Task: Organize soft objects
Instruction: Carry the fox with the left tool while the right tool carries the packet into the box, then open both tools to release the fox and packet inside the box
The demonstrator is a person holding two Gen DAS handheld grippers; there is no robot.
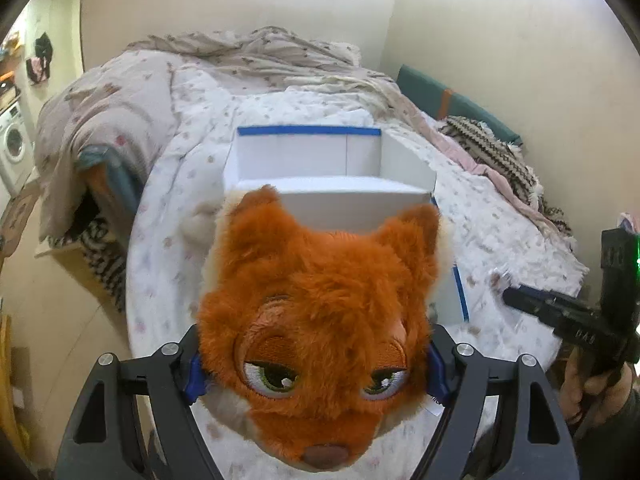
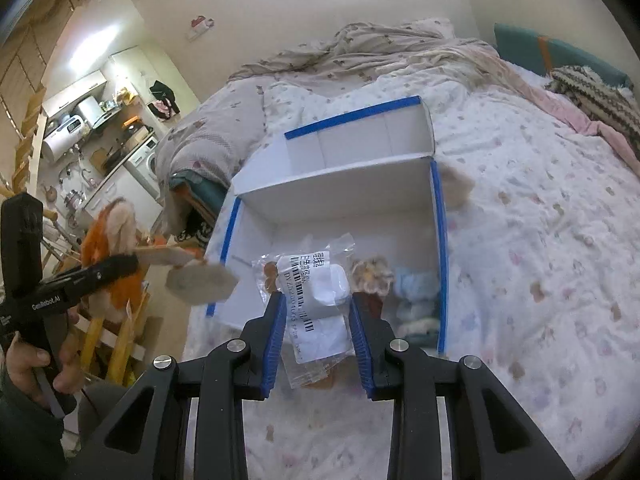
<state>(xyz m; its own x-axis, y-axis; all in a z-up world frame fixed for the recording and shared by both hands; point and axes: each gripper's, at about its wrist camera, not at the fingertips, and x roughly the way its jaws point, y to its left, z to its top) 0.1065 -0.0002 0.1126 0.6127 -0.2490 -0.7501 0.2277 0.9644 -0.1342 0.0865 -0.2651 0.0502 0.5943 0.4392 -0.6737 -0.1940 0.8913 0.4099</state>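
In the left wrist view, the fox plush [image 1: 316, 332] is clamped by the head in the left gripper [image 1: 316, 368], in front of the white box [image 1: 404, 164].

In the right wrist view, the right gripper [image 2: 318, 320] is held open and empty above the plastic bag [image 2: 316, 304] inside the box. The plush could catch on the box wall.

Left gripper [image 1: 314, 364]: black frame, silver round screws, blue ribbed fingers [image 1: 195, 376]. Right gripper [image 2: 320, 340]: same build, blue fingers [image 2: 274, 344]. White "GenRobot.AI" lettering on the left handle. Bare skin on left hand [image 2: 36, 368], dark sleeve.
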